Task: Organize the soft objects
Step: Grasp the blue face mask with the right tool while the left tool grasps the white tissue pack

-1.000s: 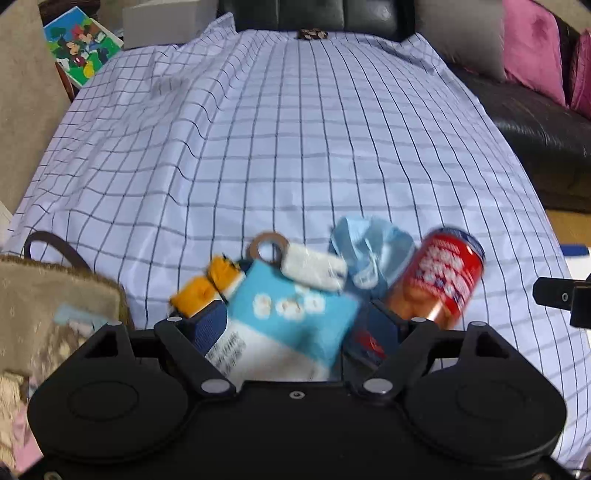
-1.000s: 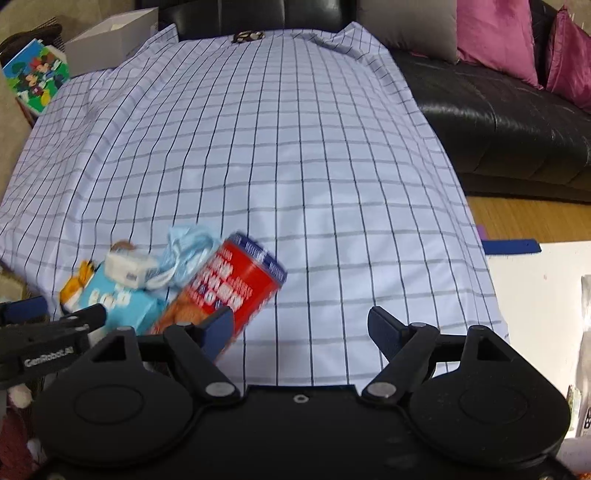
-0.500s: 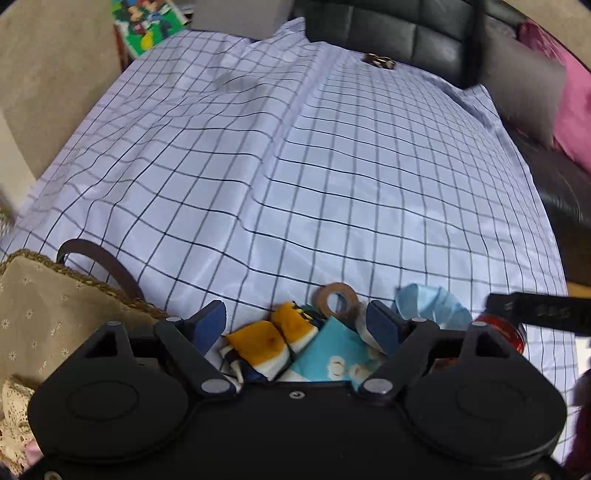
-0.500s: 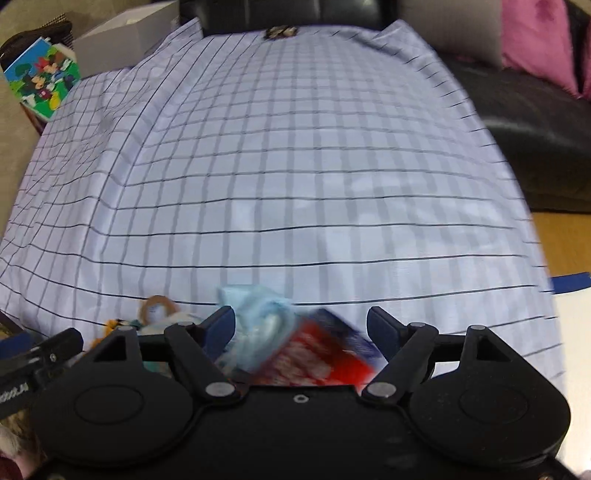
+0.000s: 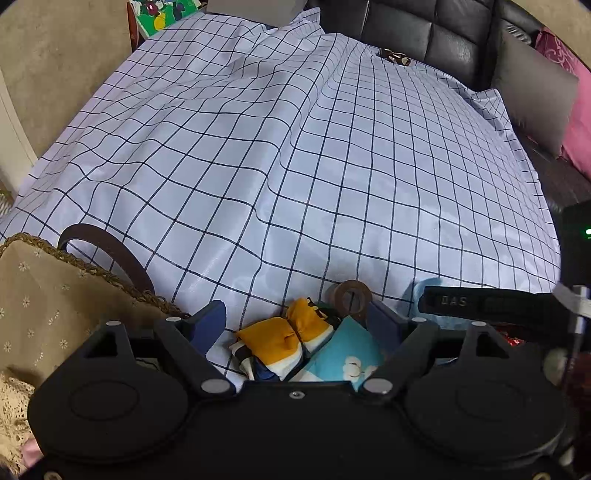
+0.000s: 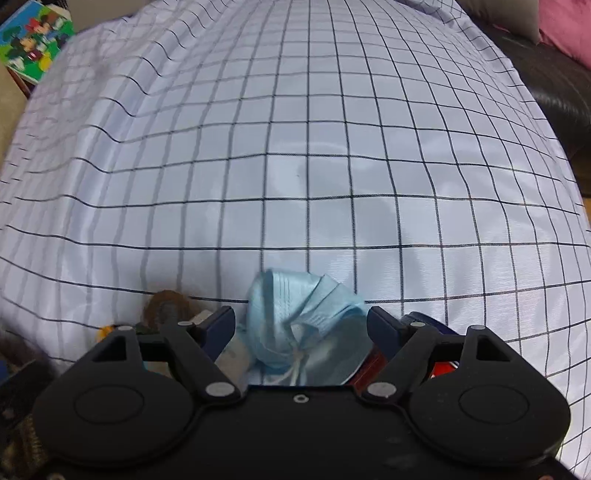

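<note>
A small pile lies at the near edge of the checked cloth (image 5: 295, 166). In the left wrist view my left gripper (image 5: 297, 325) is open over a rolled yellow, white and navy sock bundle (image 5: 284, 339), with a light blue packet (image 5: 347, 356) beside it and a brown tape ring (image 5: 351, 297) behind. In the right wrist view my right gripper (image 6: 301, 326) is open around a crumpled light blue face mask (image 6: 306, 314). A red can (image 6: 439, 367) is partly hidden behind its right finger.
A beige fabric bag (image 5: 48, 295) with a dark handle (image 5: 110, 254) stands at the near left. A black sofa (image 5: 424, 33) with grey and pink cushions (image 5: 535, 85) lies beyond the cloth. A cartoon picture book (image 6: 33, 44) stands far left.
Both grippers have moved forward and down onto the pile. The left one now frames the sock bundle, the right one the face mask. The red can has slipped mostly out of sight.
</note>
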`<state>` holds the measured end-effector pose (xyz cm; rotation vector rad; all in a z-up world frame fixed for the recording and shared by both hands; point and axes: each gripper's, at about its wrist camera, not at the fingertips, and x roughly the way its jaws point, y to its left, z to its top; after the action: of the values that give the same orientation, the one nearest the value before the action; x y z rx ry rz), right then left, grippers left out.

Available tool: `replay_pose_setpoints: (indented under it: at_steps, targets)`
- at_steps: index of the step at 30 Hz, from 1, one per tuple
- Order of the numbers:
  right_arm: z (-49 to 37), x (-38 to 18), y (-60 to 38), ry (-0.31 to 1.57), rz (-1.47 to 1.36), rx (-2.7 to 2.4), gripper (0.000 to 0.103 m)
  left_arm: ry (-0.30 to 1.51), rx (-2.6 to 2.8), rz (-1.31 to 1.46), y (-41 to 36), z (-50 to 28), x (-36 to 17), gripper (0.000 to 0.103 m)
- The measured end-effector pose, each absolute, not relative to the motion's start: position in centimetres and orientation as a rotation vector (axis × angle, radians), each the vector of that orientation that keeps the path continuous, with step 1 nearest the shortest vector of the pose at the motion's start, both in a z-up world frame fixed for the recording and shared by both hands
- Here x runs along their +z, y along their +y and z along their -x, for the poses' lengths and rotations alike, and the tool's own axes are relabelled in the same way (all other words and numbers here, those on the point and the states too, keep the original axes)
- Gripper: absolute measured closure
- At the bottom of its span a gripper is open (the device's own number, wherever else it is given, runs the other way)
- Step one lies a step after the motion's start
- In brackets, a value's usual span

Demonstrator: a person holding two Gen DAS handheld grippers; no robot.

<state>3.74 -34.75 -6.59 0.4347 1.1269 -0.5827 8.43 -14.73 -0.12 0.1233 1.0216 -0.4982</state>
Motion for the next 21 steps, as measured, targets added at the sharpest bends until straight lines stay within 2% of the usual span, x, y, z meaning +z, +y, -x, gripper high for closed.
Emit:
replay_pose_setpoints:
  at_steps: [6, 9, 10, 11, 21]
  targets:
    - [-4.8, -8.6, -34.5, 1.161, -0.373, -0.590, 0.027, 1.017, -0.494, -0.127, -14.5, -8.4, -0.1, 0.024]
    - [-5.0, -9.0, -33.8, 1.177, -0.304, -0.587, 0.041, 1.024, -0.490, -0.127, -14.4, -8.6, -0.3, 0.024]
    - [-5.1, -9.1, -33.7, 1.181, -0.284, -0.588, 0.051, 1.026, -0.488, -0.125, -14.3, -8.6, -0.4, 0.024]
    - [-5.1, -9.1, -33.7, 1.185, -0.274, -0.586, 0.054, 1.028, -0.485, -0.124, -14.3, -8.7, -0.4, 0.024]
    - [-3.5, -5.1, -36.0, 1.042, -0.319, -0.650, 0.057, 1.044, -0.490, -0.152, -15.1, -8.8, -1.3, 0.024]
